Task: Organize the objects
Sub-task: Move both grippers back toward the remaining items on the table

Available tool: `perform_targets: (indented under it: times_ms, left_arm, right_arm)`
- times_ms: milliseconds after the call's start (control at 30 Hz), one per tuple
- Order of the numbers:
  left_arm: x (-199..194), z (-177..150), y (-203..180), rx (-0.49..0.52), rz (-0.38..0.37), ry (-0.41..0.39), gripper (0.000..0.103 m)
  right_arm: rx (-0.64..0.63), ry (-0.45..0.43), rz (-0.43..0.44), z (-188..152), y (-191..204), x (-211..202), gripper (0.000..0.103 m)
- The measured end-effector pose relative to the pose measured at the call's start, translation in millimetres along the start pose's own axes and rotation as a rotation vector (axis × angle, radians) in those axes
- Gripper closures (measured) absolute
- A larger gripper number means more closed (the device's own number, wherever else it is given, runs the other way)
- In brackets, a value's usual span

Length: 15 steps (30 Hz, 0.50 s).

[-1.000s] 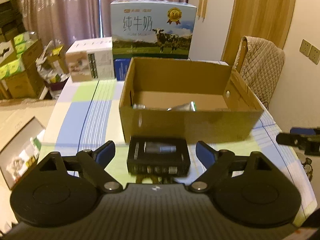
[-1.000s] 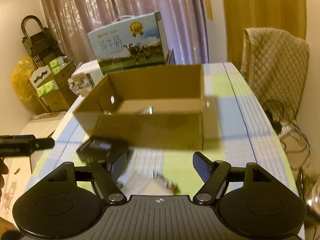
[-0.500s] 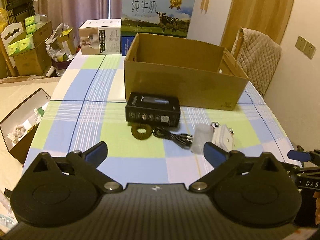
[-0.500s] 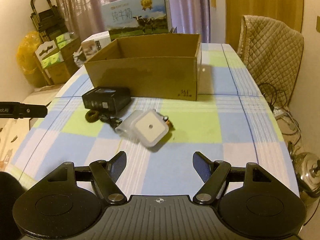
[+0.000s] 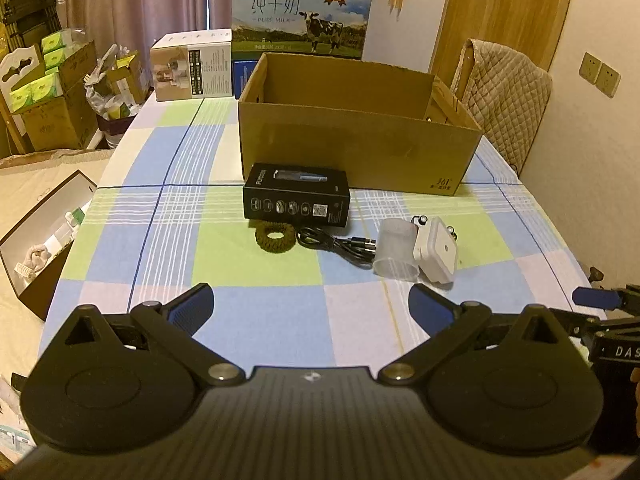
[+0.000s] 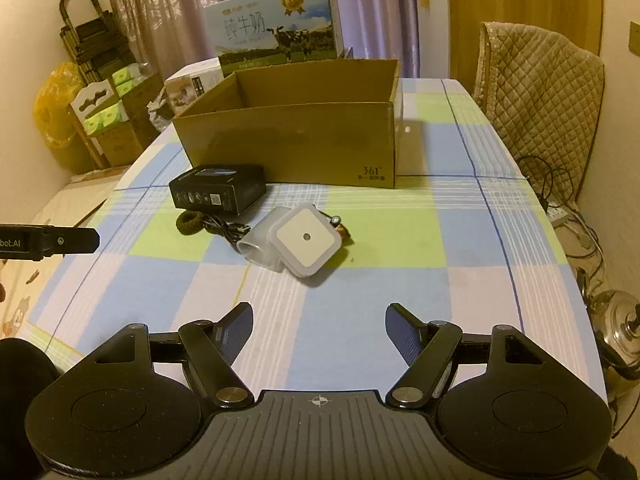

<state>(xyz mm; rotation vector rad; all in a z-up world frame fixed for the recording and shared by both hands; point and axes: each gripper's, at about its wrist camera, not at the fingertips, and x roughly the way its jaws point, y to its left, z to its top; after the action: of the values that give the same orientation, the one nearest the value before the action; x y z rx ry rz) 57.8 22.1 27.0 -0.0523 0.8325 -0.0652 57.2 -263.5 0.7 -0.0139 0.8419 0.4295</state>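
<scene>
An open cardboard box (image 5: 352, 152) (image 6: 296, 148) stands mid-table. In front of it lie a black product box (image 5: 297, 197) (image 6: 218, 188), a brown hair tie (image 5: 275, 236) (image 6: 191, 223), a black cable (image 5: 340, 245) (image 6: 224, 229), a translucent cup on its side (image 5: 396, 249) (image 6: 256, 242) and a white square plug light (image 5: 437, 249) (image 6: 306, 240). My left gripper (image 5: 310, 304) is open and empty, near the table's front edge. My right gripper (image 6: 319, 322) is open and empty, back from the white light.
A checked cloth (image 5: 248, 264) covers the table. A milk carton (image 5: 304, 10) and a white box (image 5: 192, 64) stand behind the cardboard box. A quilted chair (image 6: 540, 92) is at the right. Boxes (image 5: 44, 92) clutter the floor at the left.
Both grippers have pulled back and up from the cardboard box toward the table's front. The small objects in front of the box have come into view. Both stay open.
</scene>
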Motion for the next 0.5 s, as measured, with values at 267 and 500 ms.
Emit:
perform_targets:
  times_ms: [267, 500]
  left_arm:
    - [12.7, 0.2, 3.2, 0.026, -0.022, 0.021, 0.001]
    - [35.0, 8.7, 4.4, 0.091, -0.071, 0.049, 0.001]
  right_arm:
    - [-0.084, 0.01, 0.013, 11.9, 1.8, 14.6, 0.032]
    - [-0.211, 0.039, 0.051, 29.7, 0.9, 38.9, 0.032]
